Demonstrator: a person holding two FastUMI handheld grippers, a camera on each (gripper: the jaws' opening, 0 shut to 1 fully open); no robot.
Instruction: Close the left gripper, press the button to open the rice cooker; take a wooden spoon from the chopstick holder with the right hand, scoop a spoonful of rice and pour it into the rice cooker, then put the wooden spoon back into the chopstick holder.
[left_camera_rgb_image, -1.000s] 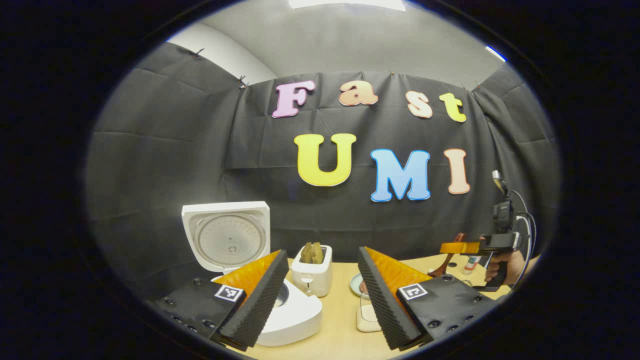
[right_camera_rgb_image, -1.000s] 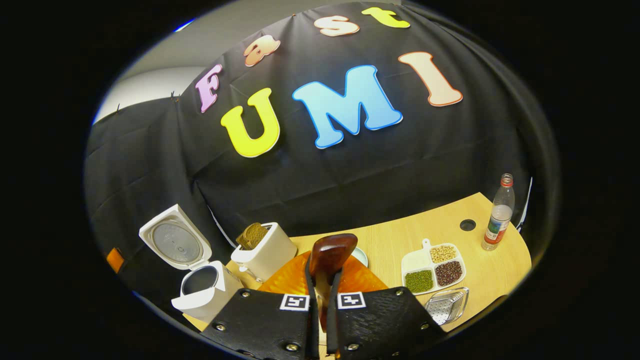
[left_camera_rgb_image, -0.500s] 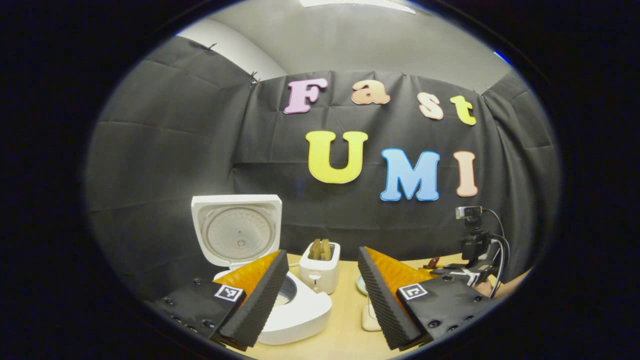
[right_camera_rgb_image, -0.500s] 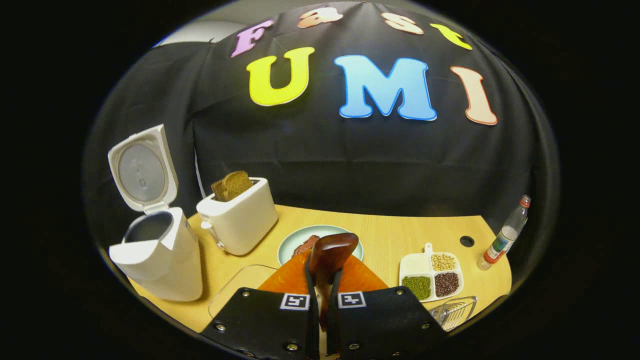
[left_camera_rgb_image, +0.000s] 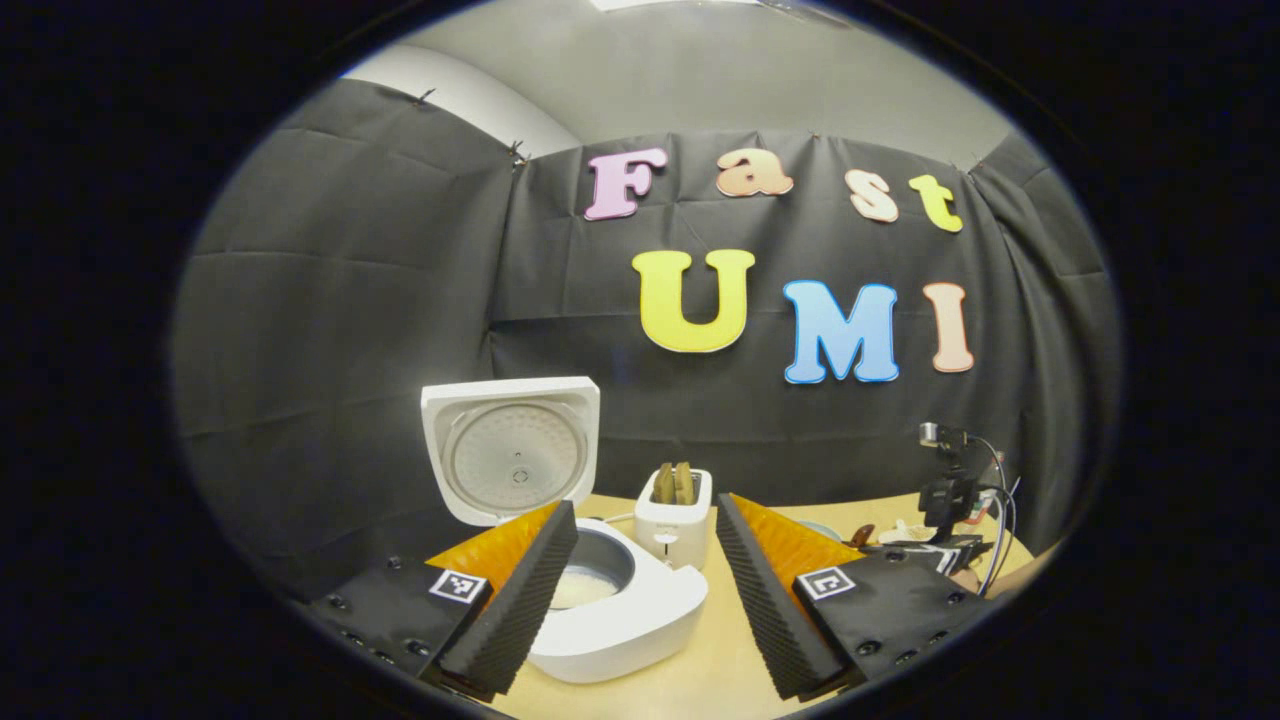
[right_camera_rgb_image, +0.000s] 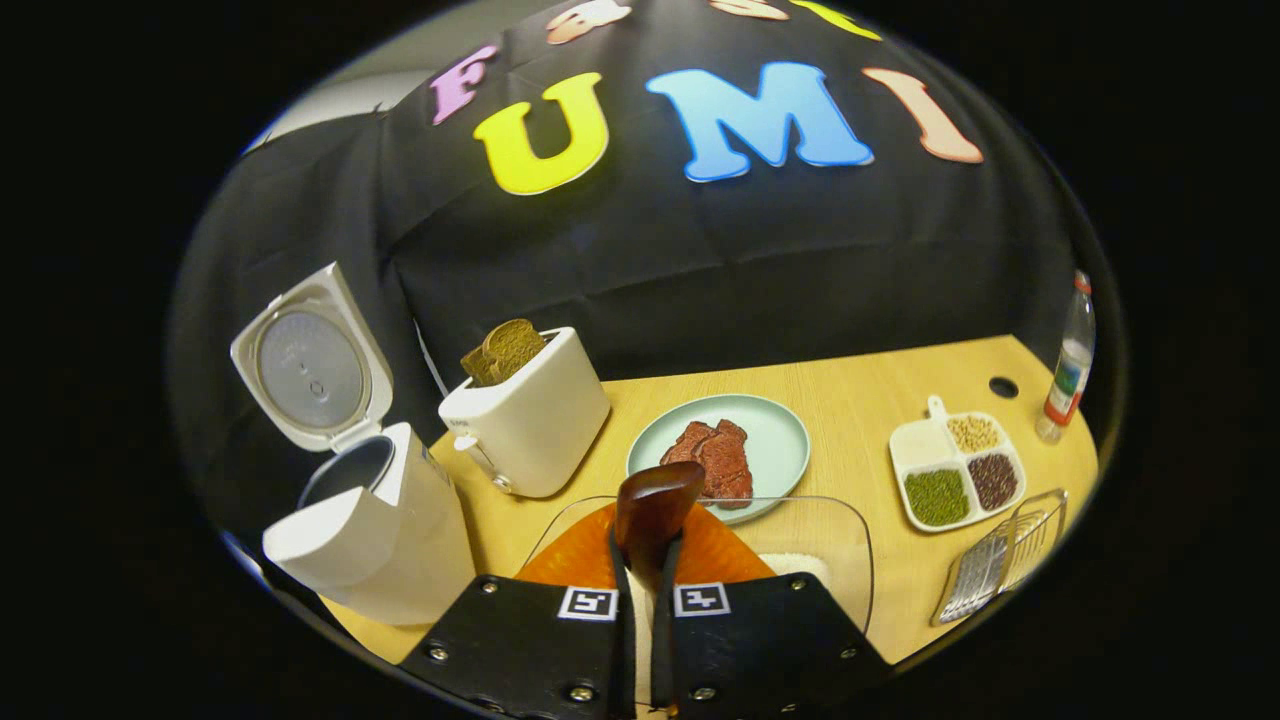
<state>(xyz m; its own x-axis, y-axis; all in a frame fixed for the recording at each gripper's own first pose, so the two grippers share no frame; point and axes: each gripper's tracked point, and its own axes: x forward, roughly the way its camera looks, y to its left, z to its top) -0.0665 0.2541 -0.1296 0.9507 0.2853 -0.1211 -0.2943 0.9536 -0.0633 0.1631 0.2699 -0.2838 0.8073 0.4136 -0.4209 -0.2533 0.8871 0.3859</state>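
Right gripper (right_camera_rgb_image: 641, 590) clamped on glossy wooden spoon (right_camera_rgb_image: 655, 505); left gripper (left_camera_rgb_image: 645, 590) ribbed pads spread open over white rice cooker (left_camera_rgb_image: 620, 620).

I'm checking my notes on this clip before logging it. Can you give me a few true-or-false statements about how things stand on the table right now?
1. The white rice cooker has its lid shut. False: the lid stands raised, the pot open.
2. The right claw is shut on the dark wooden spoon. True.
3. The left claw is shut. False: its fingers stand apart.
4. The pale green round plate holds a piece of red meat. True.
5. The white toaster is empty. False: brown bread slices stick out of it.
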